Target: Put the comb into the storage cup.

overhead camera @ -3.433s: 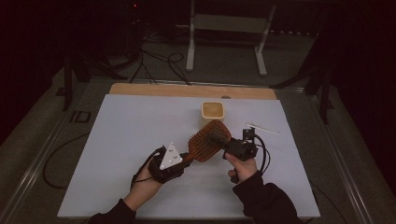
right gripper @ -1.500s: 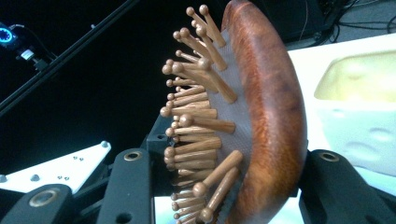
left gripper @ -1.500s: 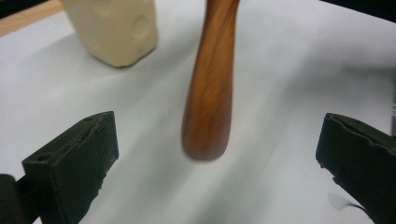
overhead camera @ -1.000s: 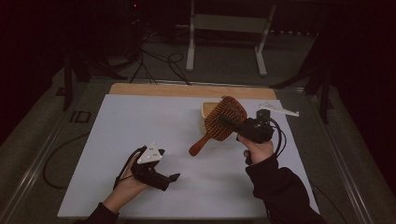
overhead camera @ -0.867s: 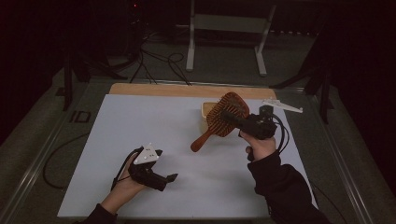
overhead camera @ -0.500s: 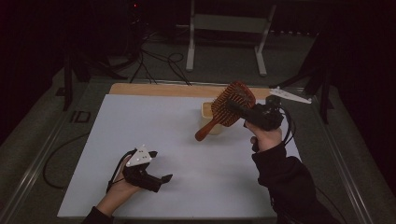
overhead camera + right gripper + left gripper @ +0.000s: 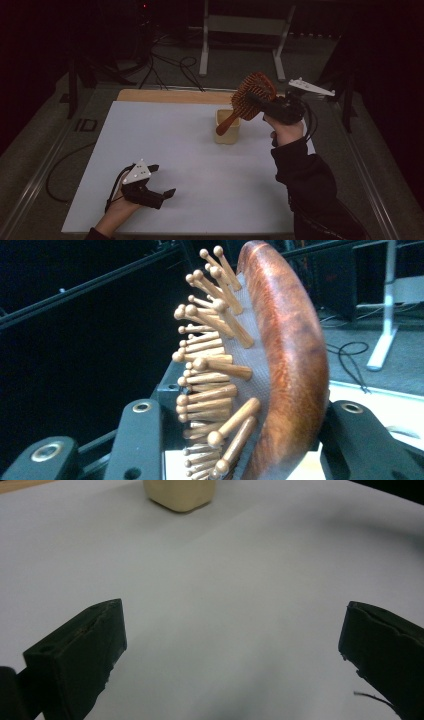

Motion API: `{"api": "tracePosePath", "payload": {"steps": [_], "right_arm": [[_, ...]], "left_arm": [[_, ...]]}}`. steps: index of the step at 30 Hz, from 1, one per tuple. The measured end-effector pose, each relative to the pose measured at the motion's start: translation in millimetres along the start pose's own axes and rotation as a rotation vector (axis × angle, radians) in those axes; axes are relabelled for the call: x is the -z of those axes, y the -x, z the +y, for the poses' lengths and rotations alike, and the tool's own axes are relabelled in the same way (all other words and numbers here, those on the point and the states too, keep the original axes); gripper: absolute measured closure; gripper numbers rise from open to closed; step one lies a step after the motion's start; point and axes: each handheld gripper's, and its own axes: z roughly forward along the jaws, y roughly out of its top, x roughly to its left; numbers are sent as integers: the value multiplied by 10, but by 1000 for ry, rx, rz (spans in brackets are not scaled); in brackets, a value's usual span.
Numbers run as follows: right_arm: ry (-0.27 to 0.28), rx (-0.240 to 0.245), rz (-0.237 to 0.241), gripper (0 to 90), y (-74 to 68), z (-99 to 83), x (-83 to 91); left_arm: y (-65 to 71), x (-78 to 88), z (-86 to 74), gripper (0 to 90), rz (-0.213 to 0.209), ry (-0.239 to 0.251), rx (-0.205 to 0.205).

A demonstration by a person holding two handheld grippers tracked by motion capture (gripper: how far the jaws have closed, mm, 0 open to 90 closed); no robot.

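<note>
Your right hand-held gripper [image 7: 270,104] grips the wooden hairbrush [image 7: 252,95] by its head, handle tip hanging just above the cream cup [image 7: 228,133] at the far right of the desk [image 7: 165,140]. It looks like the insertion step: lower the handle straight down, clear of the rim. Your left hand-held gripper [image 7: 159,181] rests open at the near left, well apart, with bare desk between.

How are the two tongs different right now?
The right tongs are shut on the wooden hairbrush; the left tongs are open and hold nothing. The right tongs are lifted up above the little cream cup at the far side; the left tongs sit low at the near edge of the white table. Both are black, and each is held in a hand.
</note>
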Motion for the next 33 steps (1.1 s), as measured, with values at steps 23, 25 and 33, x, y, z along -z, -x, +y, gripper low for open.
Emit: {"api": "tracePosePath", "payload": {"steps": [23,25,33], "right_arm": [[2,86,-155,536,190,235,-351],[-6,87,-157,536,205,208,-391],[-45,75,-161,536,300,77,-563]], "left_arm": [[16,34,-37,0,3,22,-27],[16,35,-37,0,4,23,-25],[17,51,-36,0,8,39,-32]]}}
